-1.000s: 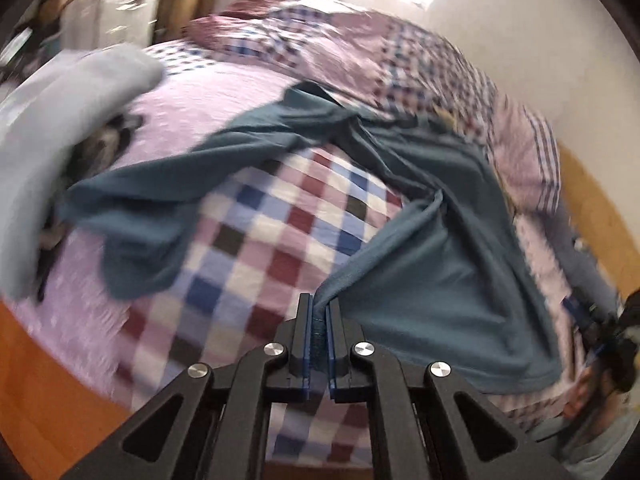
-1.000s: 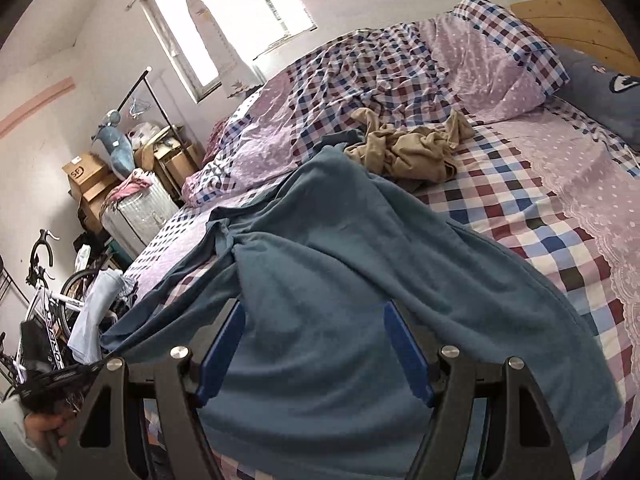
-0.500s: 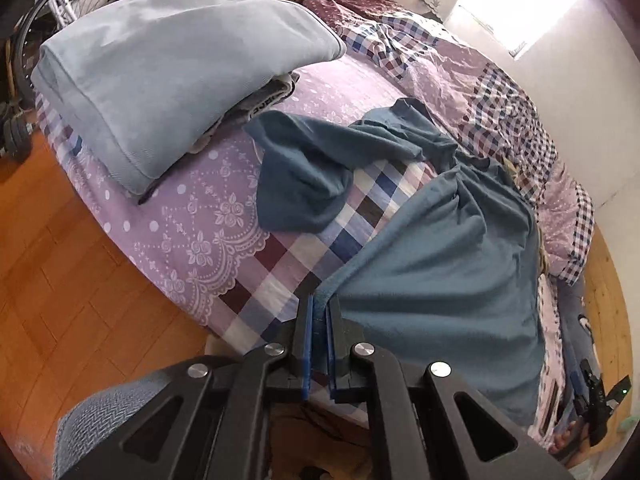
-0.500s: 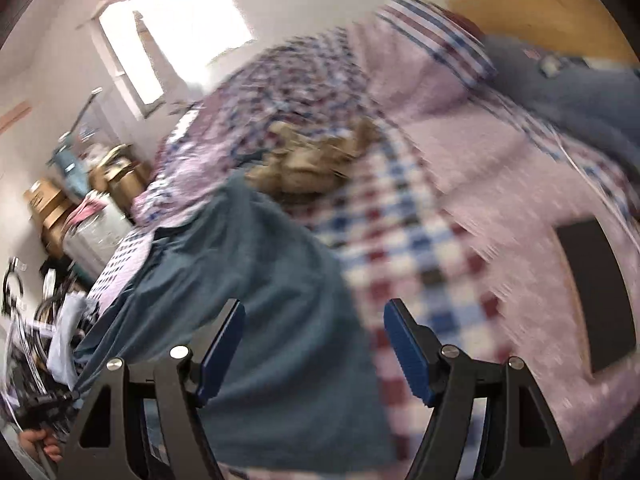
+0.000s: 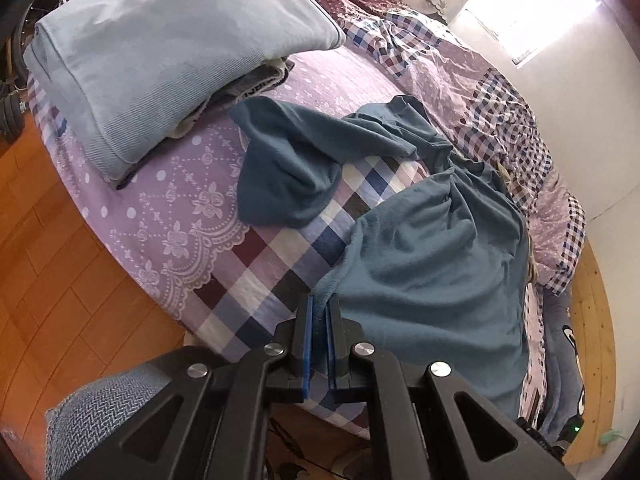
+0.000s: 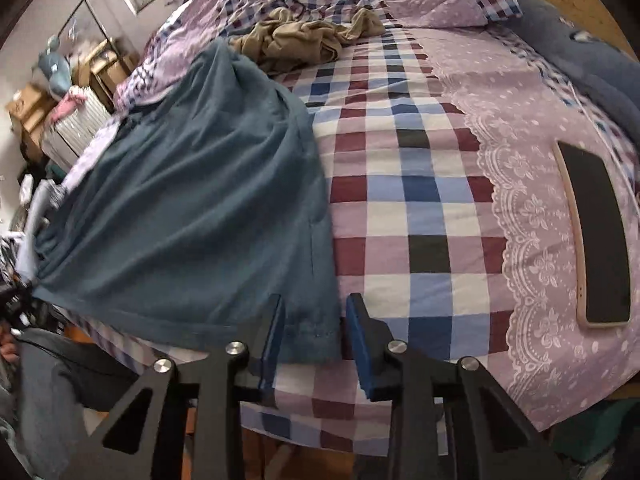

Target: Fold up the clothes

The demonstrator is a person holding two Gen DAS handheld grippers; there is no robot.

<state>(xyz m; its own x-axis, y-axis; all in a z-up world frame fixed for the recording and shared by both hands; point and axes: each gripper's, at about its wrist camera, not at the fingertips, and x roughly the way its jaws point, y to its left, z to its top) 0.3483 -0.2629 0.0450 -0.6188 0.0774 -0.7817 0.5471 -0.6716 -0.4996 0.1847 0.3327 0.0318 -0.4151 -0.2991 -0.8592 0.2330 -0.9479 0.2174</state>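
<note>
**Operator:** Report the position of the garment relative to both tools.

**Technician:** The teal shirt (image 5: 420,264) lies spread on the checked bedspread (image 6: 420,208), with its hem along the near edge of the bed. The long axis runs from the hem at 6 o'clock up toward the collar at about 12 o'clock in the left wrist view. 1 sleeve (image 5: 280,176) is bunched toward 10 o'clock.

**Operator:** State of the left gripper?

**Technician:** The left gripper (image 5: 319,320) has its jaws pressed together on 1 hem corner of the teal shirt. The cloth rises directly from between the pads.

**Operator:** And the right gripper?

**Technician:** The right gripper (image 6: 314,324) has its jaws apart. The opposite hem corner (image 6: 312,336) lies between the 2 fingers, at 12 o'clock from the tool and very close. Contact with the pads cannot be confirmed.

**Operator:** Which relation governs the next move?

**Technician:** Judgement: the free corner sits centred in the right tool's gap, so that tool is the nearer one and probably needs only to close. The phone (image 6: 596,240) at 2 o'clock and the tan garment (image 6: 304,40) at 12 o'clock are well apart from the hem.
</note>
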